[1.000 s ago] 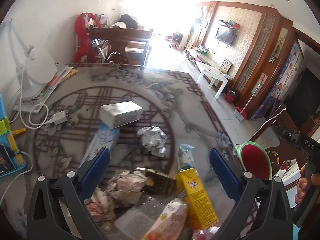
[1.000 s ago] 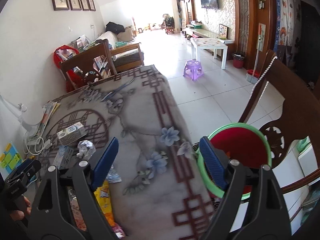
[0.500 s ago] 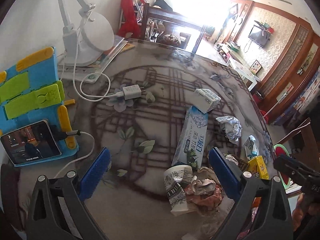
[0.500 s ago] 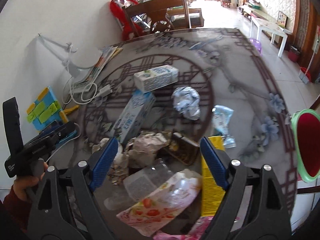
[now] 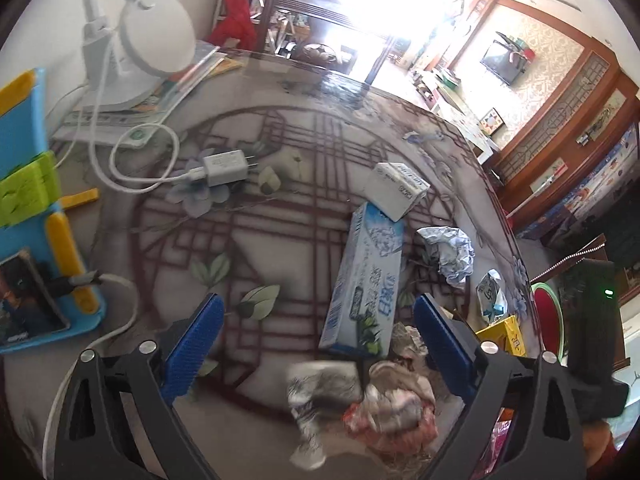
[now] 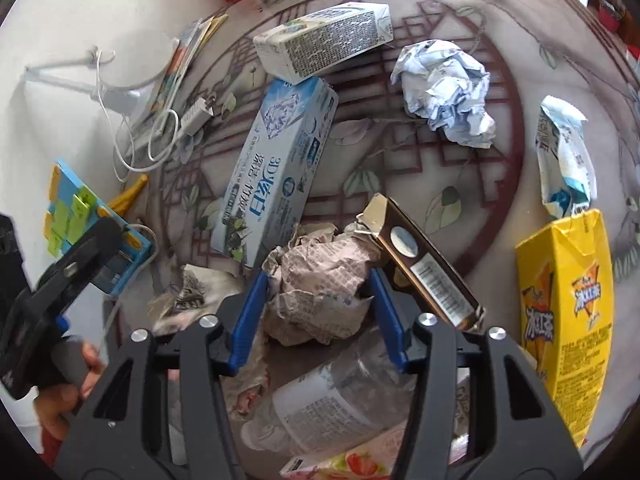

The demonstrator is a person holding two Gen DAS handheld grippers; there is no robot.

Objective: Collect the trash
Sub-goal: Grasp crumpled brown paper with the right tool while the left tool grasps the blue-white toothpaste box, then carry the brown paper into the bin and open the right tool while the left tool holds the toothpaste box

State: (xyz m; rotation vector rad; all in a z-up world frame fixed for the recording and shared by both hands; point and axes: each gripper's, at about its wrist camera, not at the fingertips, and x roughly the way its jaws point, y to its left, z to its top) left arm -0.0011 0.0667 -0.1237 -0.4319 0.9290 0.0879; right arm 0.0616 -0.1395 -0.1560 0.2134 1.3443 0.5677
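Crumpled newsprint, the paper wad (image 6: 320,292), sits right between the blue pads of our right gripper (image 6: 318,312), whose jaws are closing around it though we cannot tell that both pads press yet. We judge it best to squeeze at the wad's thick middle, clear of the brown carton (image 6: 424,276) beside the right pad and the bottle (image 6: 320,404) beneath. Our left gripper (image 5: 316,344) hangs wide, jaws narrowing slightly, gripping nothing, with the toothpaste box (image 5: 366,280) ahead.
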